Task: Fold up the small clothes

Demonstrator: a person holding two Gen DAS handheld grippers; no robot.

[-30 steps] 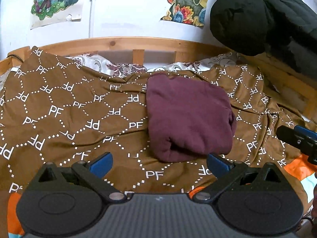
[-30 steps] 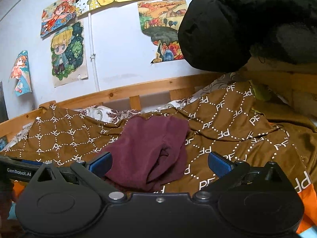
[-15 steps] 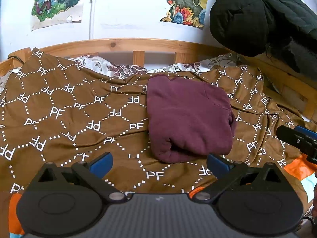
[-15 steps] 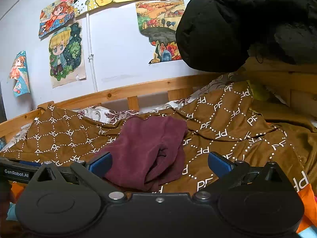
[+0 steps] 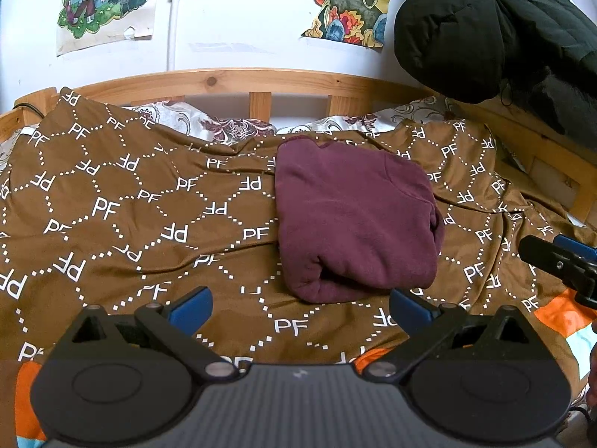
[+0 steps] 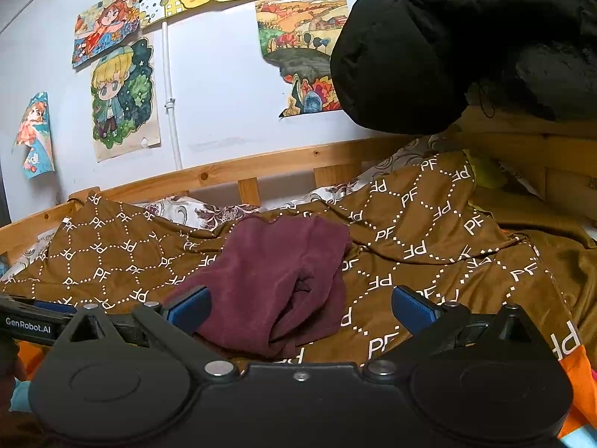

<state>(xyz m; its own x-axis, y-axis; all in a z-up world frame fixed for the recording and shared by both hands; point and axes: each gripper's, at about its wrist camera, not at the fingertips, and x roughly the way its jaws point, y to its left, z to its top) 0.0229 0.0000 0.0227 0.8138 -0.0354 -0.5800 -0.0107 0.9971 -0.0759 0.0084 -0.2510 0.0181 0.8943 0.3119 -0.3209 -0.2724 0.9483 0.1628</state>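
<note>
At the near edge of the bed, two black handheld grippers with blue finger pads hang with jaws spread wide, holding nothing — the left gripper (image 5: 300, 304) and the right gripper (image 6: 300, 304). Just beyond both lies the folded maroon fleece garment (image 5: 354, 220) on a brown blanket printed with white letters (image 5: 130, 205). It sits ahead and slightly right of the left gripper (its long axis running away toward the wooden bed rail (image 5: 224, 82)), and ahead-left of the right gripper — roughly equally close to both.
</note>
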